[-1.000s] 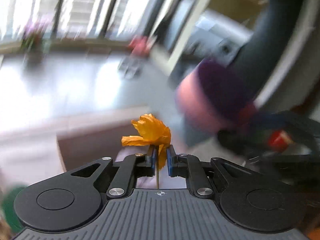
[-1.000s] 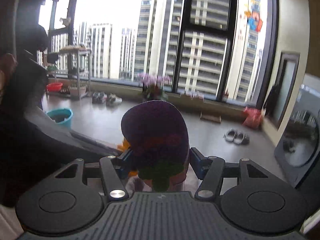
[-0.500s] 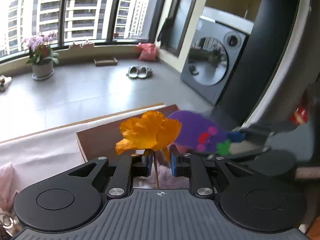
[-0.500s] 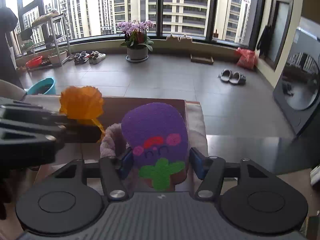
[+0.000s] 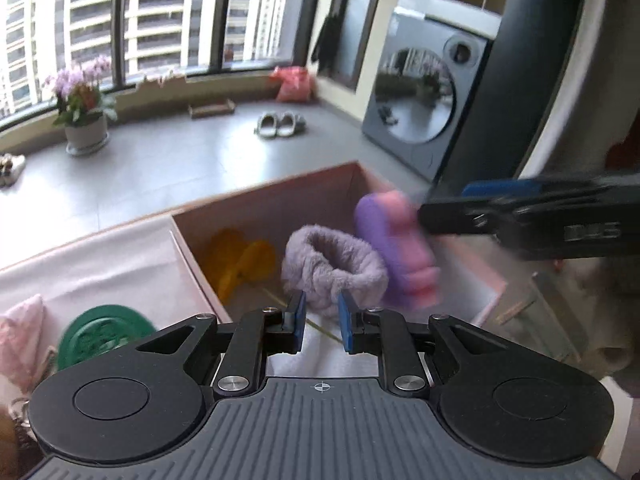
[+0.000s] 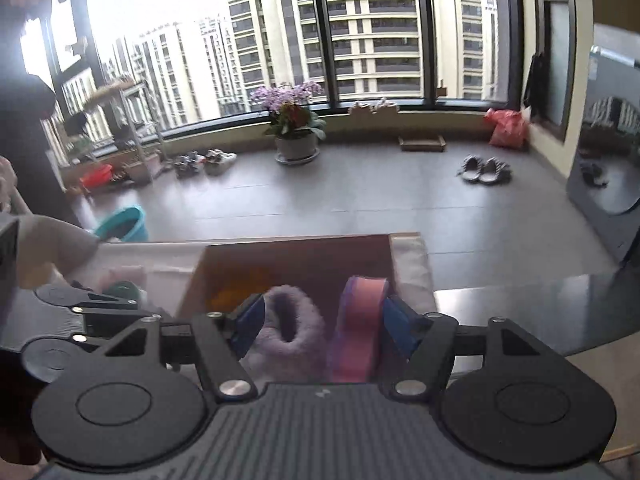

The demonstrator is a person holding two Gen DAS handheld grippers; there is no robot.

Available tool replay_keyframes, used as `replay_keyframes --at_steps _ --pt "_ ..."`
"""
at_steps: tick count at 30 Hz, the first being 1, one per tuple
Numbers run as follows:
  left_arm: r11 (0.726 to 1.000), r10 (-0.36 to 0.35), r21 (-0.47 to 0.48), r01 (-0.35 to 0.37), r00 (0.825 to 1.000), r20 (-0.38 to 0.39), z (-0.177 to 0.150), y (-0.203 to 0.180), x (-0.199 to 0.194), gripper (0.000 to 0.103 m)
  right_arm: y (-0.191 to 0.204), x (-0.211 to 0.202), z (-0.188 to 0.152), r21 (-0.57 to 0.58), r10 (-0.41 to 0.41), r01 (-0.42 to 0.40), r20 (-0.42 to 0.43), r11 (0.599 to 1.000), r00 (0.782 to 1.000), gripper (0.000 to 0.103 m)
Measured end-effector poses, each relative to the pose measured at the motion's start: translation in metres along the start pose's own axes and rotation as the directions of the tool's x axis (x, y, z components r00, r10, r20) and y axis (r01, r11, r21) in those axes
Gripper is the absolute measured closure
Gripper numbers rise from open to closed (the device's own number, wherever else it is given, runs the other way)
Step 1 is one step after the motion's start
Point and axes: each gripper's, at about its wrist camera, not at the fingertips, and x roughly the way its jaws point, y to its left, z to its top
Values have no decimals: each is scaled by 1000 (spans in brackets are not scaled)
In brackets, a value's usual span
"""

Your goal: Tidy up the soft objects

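An open cardboard box (image 5: pixel 256 208) (image 6: pixel 296 248) sits on the white-covered table. In it lie an orange fabric flower (image 5: pixel 244 264), a fluffy lilac band (image 5: pixel 332 264) (image 6: pixel 292 328) and a purple-and-pink plush toy (image 5: pixel 400 248) (image 6: pixel 360 328), blurred. My left gripper (image 5: pixel 320 320) is open and empty just above the box's near edge. My right gripper (image 6: pixel 320 324) is open wide over the box, the plush toy leaning by its right finger (image 6: pixel 400 328). It enters the left wrist view (image 5: pixel 520 212) from the right.
A green round object (image 5: pixel 104 332) and a pink cloth (image 5: pixel 20 332) lie on the white table cover (image 5: pixel 100 264) left of the box. A glass table edge (image 5: pixel 552 320) is at right. A washing machine (image 5: pixel 424 108) and floor lie beyond.
My left gripper opened and the orange flower dropped into the box. My right gripper opened wide and the plush toy fell free into the box beside the lilac band.
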Motion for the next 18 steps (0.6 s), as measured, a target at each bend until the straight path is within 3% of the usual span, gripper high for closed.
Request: replay_keyframes --at_steps 5,10,12,16,17,18 --pt "1000 -4 10 3 995 101 -32 -1 -47 83 22 -9 -12 -27 10 -8 52 1000 999 36" --pt "989 145 -41 -140 977 153 -84 22 -96 83 69 -27 -29 -140 -2 28 180 990 984 37" --pt "969 241 -103 -225 954 180 -101 43 -119 83 88 -30 -34 -196 10 28 190 980 982 36" --pt "876 464 -236 -420 867 183 -129 90 -156 83 130 -31 -51 -283 71 -19 174 959 982 36" --pt "847 501 -289 -446 851 156 -137 106 -163 83 141 -28 -56 -302 88 -37 157 953 984 36" --pt "832 510 -329 -446 848 141 -142 117 -170 83 151 -25 -61 -315 106 -58 136 947 985 36"
